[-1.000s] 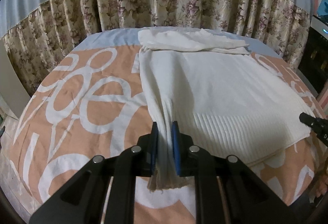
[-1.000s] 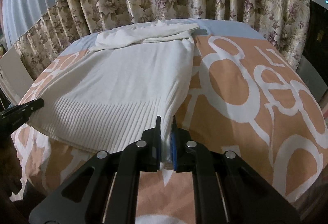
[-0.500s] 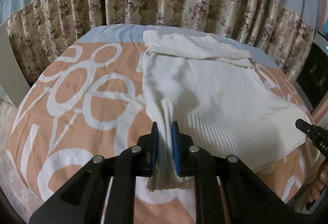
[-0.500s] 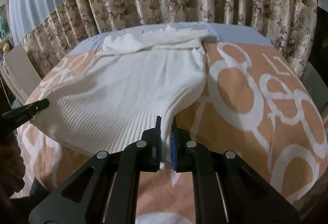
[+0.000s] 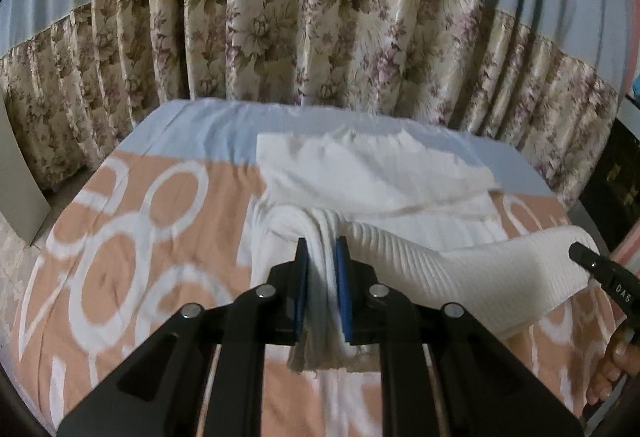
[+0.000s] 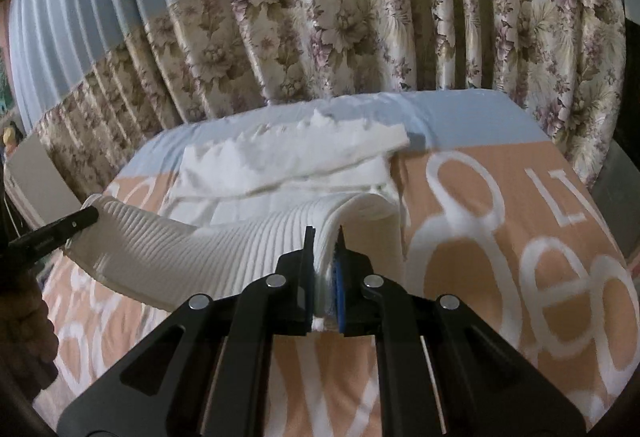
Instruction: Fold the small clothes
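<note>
Behind everything hangs a big flowery curtain (image 5: 320,37). In front of it is my bed with the orange and white cover (image 5: 132,257), and a blue sheet (image 5: 208,129) shows at the far end.

On the cover lies the white sweater (image 5: 380,181). A second ago it lay flat and long, with its stripy bottom edge close to me. Now that bottom edge is up in the air and has moved toward the top of the sweater, so the flat part I can see looks much shorter. The sleeves are folded across the far end.

My left tongs (image 5: 322,285) are squeezed shut on the left corner of the bottom edge. The cloth is bunched between the blue pads and a bit hangs out underneath. My right tongs (image 6: 323,277) are squeezed shut on the right corner the same way. The stripy edge sags like a little bridge between them.

I think I am halfway through folding the sweater in half. Next I should lay the edge down near the sleeves, keeping both corners even, or the fold may come out crooked.
</note>
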A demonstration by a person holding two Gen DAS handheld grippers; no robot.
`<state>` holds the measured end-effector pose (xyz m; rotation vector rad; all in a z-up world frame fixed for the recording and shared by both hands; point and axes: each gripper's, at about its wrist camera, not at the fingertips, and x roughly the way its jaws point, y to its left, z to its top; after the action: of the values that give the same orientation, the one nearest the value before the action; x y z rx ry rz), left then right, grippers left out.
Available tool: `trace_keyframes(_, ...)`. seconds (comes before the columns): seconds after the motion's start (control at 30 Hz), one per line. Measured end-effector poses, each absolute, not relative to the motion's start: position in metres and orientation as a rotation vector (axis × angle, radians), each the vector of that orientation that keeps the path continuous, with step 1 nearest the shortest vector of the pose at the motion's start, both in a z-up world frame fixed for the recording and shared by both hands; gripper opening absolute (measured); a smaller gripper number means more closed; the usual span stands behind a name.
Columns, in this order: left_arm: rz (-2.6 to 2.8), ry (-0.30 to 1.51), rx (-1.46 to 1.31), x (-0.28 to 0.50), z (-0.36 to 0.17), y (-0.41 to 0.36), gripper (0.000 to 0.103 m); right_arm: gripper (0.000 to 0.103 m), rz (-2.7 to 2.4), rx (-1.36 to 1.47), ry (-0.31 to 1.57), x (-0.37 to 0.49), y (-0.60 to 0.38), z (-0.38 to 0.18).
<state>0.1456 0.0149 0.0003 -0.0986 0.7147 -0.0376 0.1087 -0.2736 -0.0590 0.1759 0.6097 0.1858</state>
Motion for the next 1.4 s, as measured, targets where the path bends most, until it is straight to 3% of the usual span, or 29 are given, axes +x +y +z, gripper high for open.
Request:
trace_keyframes(0.4, -0.012, 0.700, -0.053, 0.267, -0.010, 0.003, 0.014, 0.008, 0.171, 0.151, 0.589, 0.232, -0.274, -0.047)
trace_keyframes(0.77, 0.043, 0.810, -0.081, 0.364, -0.055, 0.018, 0.015, 0.008, 0.157, 0.264, 0.710, 0.339, -0.296, -0.082)
trace_keyframes(0.87, 0.065, 0.848, -0.077, 0.383, -0.066, 0.020, 0.021, 0.009, 0.162, 0.270, 0.760, 0.364, -0.295, -0.090)
trace_keyframes(1.0, 0.093, 0.869, -0.101, 0.408, -0.066, 0.028, 0.066, 0.017, 0.139, 0.314, 0.827, 0.394, -0.297, -0.095)
trace_keyframes(1.03, 0.090, 0.867, -0.107, 0.415, -0.063, 0.028, 0.069, 0.021, 0.136, 0.323, 0.833, 0.398, -0.300, -0.095)
trace_keyframes(1.13, 0.101, 0.853, -0.064, 0.435, -0.057, 0.026, 0.070, 0.041, 0.095, 0.324, 0.811, 0.413, -0.304, -0.086)
trace_keyframes(1.4, 0.064, 0.781, -0.001, 0.412, -0.036, 0.024, 0.070, 0.048, 0.070, 0.245, 0.725, 0.409, -0.315, -0.055)
